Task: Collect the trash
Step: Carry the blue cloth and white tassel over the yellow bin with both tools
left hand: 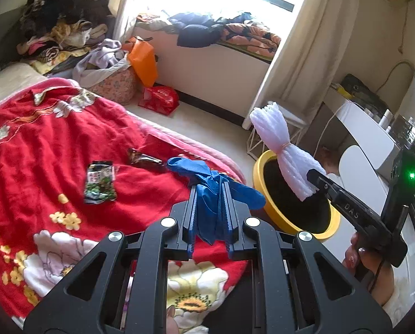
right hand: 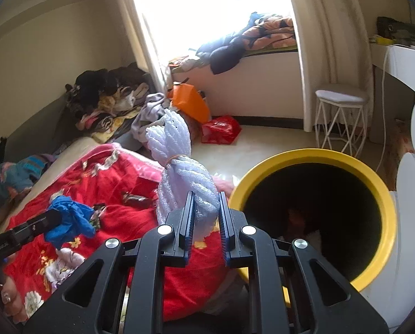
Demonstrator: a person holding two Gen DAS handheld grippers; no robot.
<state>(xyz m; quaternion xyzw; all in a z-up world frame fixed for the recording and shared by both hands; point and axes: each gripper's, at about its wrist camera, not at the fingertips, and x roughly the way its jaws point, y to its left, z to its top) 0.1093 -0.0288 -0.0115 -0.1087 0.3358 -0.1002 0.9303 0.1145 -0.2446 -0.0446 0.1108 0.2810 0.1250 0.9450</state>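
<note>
My left gripper (left hand: pixel 210 188) is shut on a crumpled blue glove (left hand: pixel 207 178), held over the edge of the red flowered blanket (left hand: pixel 40 150). My right gripper (right hand: pixel 206 196) is shut on a tied bundle of white foam netting (right hand: pixel 179 167), held beside the yellow-rimmed bin (right hand: pixel 385 194). In the left wrist view the white foam bundle (left hand: pixel 277 144) hangs over the bin (left hand: pixel 263 203). In the right wrist view the blue glove (right hand: pixel 68 220) shows at lower left. A green snack wrapper (left hand: pixel 100 182) and a dark brown wrapper (left hand: pixel 144 160) lie on the blanket.
Piles of clothes (left hand: pixel 57 27) lie at the bed's far end. An orange bag (left hand: pixel 143 61) and a red bag (left hand: pixel 160 98) sit on the floor below the window ledge (left hand: pixel 213 64). A white wire stool (right hand: pixel 341 117) stands by the curtain, a white desk (left hand: pixel 369 128) at right.
</note>
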